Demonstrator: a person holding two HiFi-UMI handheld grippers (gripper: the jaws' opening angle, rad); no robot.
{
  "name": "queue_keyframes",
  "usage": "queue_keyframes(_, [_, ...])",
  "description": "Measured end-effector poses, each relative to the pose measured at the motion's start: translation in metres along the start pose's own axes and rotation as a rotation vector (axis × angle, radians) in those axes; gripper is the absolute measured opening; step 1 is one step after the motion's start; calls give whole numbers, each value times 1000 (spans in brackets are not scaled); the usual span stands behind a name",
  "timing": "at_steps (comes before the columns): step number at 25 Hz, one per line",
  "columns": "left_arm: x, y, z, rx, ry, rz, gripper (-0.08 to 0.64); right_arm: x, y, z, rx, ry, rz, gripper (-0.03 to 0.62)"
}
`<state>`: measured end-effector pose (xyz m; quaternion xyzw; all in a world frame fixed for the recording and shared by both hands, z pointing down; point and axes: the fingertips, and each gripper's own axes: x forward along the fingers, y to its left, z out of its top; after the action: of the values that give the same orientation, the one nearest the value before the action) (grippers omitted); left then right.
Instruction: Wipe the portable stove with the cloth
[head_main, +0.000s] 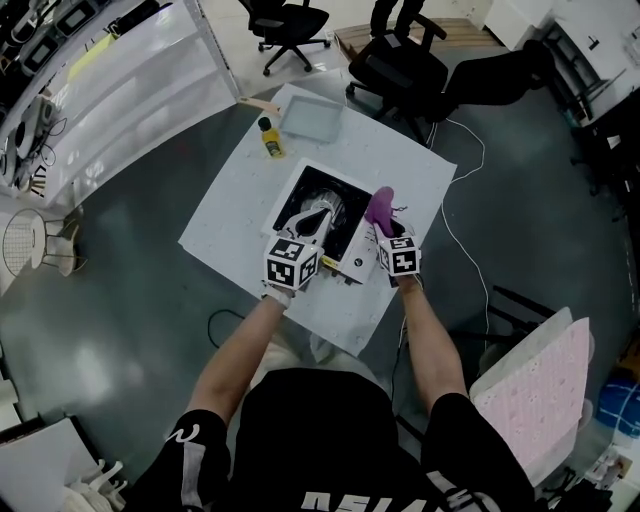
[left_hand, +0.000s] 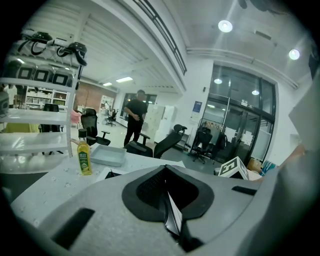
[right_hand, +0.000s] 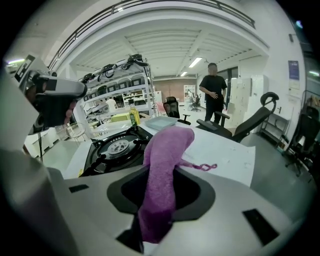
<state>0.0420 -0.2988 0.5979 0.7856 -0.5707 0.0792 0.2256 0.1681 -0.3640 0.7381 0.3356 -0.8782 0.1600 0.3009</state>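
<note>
Grey flooring surrounded a white bench (head_main: 228, 218) set at an angle, with office chairs (head_main: 400, 65) beyond its far edge and pale shelving (head_main: 130, 80) off to the far left. On the bench lay the portable stove (head_main: 345, 225), black-topped in a white casing, toward the near right part of the surface. A yellow bottle (head_main: 270, 138) stood upright at the far left of the bench, and a shallow grey tray (head_main: 312, 118) sat just beside it to the right.

The left tool (head_main: 318, 218) reached over the stove's black top with its jaws clenched together on nothing (its own view showed only a thin dark seam between them). Whether its tip touched the burner could not be told.

The right tool (head_main: 385, 232) hovered at the stove's right edge, clamped on the purple cloth (head_main: 381, 207). The cloth stood up out of the jaws and flopped forward, a thin looped thread dangling from it over the white bench surface right of the stove. Far back, a person (right_hand: 212, 95) in dark clothes stood among the chairs.
</note>
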Motion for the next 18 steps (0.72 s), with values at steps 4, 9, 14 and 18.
queue_keyframes(4, [-12,-4,-5,-8,-3,0,9,-12,17,-14,10,8,12,114])
queue_keyframes(9, [-27,-5,-12,-19,-9,5,9,-27,40,-27,22,10,27,115])
queue_keyframes(14, [-43,-6,-23,-34,-10,17,9,-41,63,-42,39,10,37,115])
queue_keyframes(18, [-56,-5,-31,-38,-2,27,9,-51,86,-53,19,19,60,114])
